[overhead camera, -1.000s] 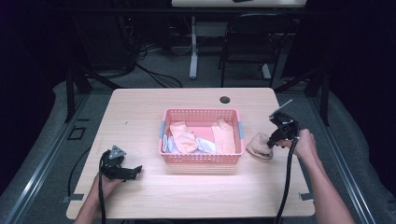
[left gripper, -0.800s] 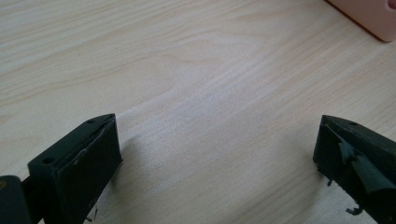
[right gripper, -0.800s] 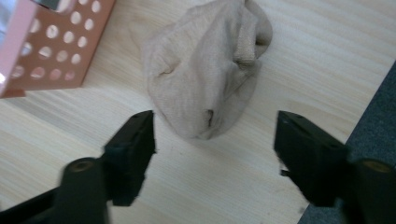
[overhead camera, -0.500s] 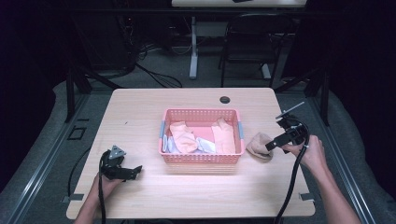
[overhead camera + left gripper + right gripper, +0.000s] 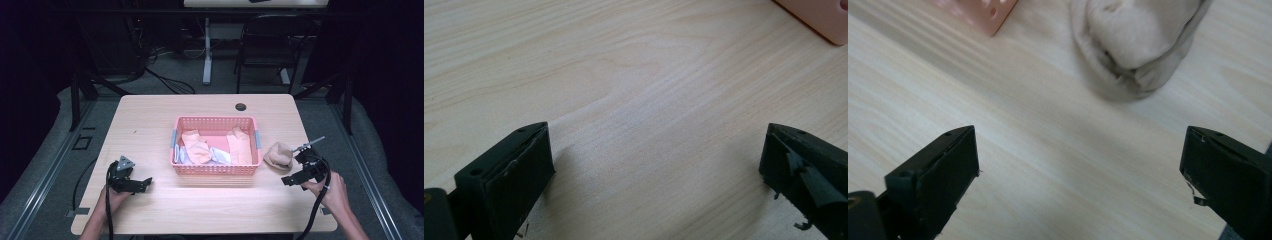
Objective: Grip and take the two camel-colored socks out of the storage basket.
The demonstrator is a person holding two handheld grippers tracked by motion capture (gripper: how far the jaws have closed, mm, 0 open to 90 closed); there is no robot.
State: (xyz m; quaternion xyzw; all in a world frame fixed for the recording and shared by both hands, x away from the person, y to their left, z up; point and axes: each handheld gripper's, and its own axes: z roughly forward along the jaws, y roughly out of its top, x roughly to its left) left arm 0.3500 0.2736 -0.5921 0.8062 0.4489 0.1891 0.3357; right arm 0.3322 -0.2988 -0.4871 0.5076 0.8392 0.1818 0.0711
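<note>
High view: a balled beige sock (image 5: pixel 278 155) lies on the table (image 5: pixel 150 125) just right of the pink basket (image 5: pixel 216 169), apart from it; the right gripper (image 5: pixel 291 181), its jaws just opened wide with nothing between them, sits near the sock's right; the left gripper (image 5: pixel 145 183) rests released, well left of the basket.

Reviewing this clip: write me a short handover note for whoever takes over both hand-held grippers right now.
Right hand-held gripper: jaws just opened, nothing between them, drawn back from the beige sock.
Left hand-held gripper: open, holding nothing, low over the table at front left.
Things: the beige sock lies bunched on the table just right of the pink basket. Peach and pale socks remain in the basket.
Done: one sock set out beside the basket.
Left: probably taking out the remaining socks, one at a time.
</note>
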